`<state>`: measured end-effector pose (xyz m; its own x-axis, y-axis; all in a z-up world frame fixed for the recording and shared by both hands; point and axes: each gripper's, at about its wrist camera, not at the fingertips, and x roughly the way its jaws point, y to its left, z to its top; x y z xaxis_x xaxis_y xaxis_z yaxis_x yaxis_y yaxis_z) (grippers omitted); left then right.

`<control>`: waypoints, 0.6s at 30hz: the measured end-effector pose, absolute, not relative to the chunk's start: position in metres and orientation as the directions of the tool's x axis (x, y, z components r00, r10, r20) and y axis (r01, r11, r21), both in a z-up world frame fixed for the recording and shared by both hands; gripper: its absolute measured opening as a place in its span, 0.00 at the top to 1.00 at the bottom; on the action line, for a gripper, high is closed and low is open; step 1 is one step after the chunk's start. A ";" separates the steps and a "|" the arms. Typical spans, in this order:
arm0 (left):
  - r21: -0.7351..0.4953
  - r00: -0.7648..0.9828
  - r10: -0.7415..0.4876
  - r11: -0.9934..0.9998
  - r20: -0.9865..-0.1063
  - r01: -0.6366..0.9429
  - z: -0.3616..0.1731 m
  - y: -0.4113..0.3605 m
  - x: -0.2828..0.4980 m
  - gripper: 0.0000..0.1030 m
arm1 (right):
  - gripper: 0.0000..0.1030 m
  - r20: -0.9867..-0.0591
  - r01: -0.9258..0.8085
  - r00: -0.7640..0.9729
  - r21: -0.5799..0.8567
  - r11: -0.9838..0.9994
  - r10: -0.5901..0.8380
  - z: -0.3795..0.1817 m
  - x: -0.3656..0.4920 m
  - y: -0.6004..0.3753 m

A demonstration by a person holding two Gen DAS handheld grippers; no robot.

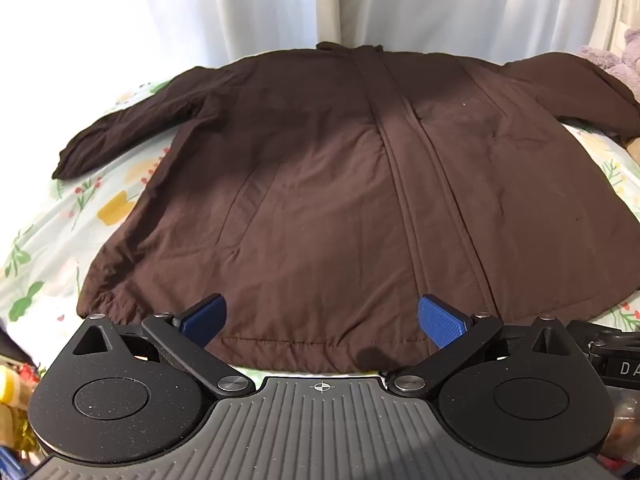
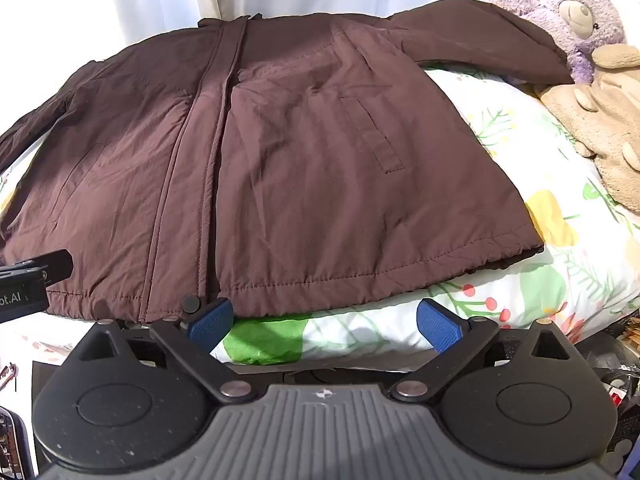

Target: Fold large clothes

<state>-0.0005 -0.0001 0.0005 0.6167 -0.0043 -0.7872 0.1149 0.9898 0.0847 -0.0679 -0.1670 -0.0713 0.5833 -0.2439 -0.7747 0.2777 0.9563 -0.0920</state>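
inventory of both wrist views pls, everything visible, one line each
jacket: 1, dark brown, spread flat on the bed, front up, sleeves out to both sides
bedsheet: 1, white with floral print, under the jacket
curtain: white, behind the bed
purple teddy bear: 1, far right, by the sleeve end
beige plush toy: 1, right of the jacket, below the bear
left gripper: 1, black, blue pads, open, over the hem
right gripper: 1, black, blue pads, open, at the hem edge

Jacket's (image 1: 320,184) right sleeve is running off frame, right of the left claw (image 1: 322,318); clutter there is blurring.
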 end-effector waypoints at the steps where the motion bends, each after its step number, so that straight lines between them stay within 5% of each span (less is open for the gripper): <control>1: 0.084 0.618 -0.007 0.990 -0.786 0.117 0.001 0.000 -0.001 0.00 | 0.04 -0.775 0.278 0.583 -0.093 0.956 -0.245 -0.071 -0.068 -0.167; 18: 0.086 0.610 -0.001 0.990 -0.792 0.113 -0.005 0.004 -0.001 0.00 | 0.04 -0.776 0.279 0.582 -0.092 0.956 -0.244 -0.071 -0.069 -0.167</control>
<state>-0.0011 0.0036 -0.0046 0.6105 -0.0008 -0.7920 0.1129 0.9899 0.0861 -0.0686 -0.1666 -0.0712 0.5817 -0.2445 -0.7758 0.2788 0.9559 -0.0922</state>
